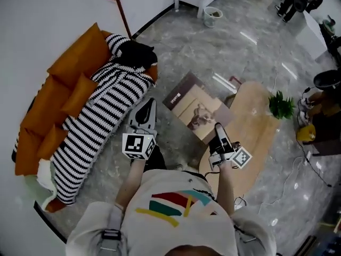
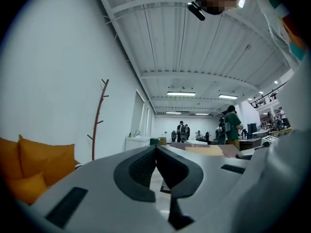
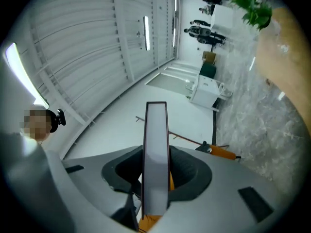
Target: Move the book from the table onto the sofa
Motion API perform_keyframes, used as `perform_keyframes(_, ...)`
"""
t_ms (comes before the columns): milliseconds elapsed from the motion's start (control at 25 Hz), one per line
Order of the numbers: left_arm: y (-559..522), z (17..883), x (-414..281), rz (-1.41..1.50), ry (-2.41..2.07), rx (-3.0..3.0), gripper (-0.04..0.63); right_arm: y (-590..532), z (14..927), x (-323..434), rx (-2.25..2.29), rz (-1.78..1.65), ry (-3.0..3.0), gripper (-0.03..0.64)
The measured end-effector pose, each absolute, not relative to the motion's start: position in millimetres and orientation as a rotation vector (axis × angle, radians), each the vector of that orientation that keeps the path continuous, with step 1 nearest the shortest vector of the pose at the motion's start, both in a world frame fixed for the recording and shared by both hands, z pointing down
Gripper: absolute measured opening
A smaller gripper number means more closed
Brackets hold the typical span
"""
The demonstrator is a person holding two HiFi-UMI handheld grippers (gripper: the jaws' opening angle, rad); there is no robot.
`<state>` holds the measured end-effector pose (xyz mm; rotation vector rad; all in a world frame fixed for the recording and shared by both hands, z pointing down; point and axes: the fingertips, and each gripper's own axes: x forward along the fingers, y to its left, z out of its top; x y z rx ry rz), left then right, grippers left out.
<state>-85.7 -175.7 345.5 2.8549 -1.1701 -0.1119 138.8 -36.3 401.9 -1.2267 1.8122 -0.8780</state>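
Note:
The book point(image 1: 196, 109), with a tan cover and a dark spine side, hangs in the air over the marble floor between the sofa and the table. My right gripper point(image 1: 217, 128) is shut on its near corner. In the right gripper view the book point(image 3: 156, 144) stands edge-on between the pads. The orange sofa point(image 1: 58, 89) lies at the left, with a black-and-white striped blanket point(image 1: 101, 116) over it. My left gripper point(image 1: 149, 105) points toward the sofa's end, its jaws shut with nothing in them; in its own view the left gripper point(image 2: 155, 148) shows touching tips.
The light wooden table point(image 1: 256, 127) stands at the right with a small green plant point(image 1: 280, 104) on its far end. A red-brown coat stand point(image 1: 120, 9) leans by the wall behind the sofa. A white bin point(image 1: 211, 16) sits further off. Cables and a yellow object point(image 1: 305, 134) lie right of the table.

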Motion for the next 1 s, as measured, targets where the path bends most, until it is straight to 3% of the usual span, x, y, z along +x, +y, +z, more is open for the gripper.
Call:
perform_keyframes(160,-211,352,-113,-0.116,-1.300,2.791,0.006,-114,394,110,-1.136,-0.955,1.952,0.158)
perform_keyframes(440,-352,365,-207,-0.104,-1.439,2.735,0.006,-318,395,-15,-0.975,-1.068,2.144,0.158)
perform_keyframes(760,-434,363,-277,-0.144,-1.631,2.617,0.006,-434,382,-117,-0.769,-1.149,2.305,0.158)
perform_keyframes(1000,-491,380,-309,-0.122,-1.802,2.469,0.006,-515,408,-147,-0.660,-1.308,2.404,0.158)
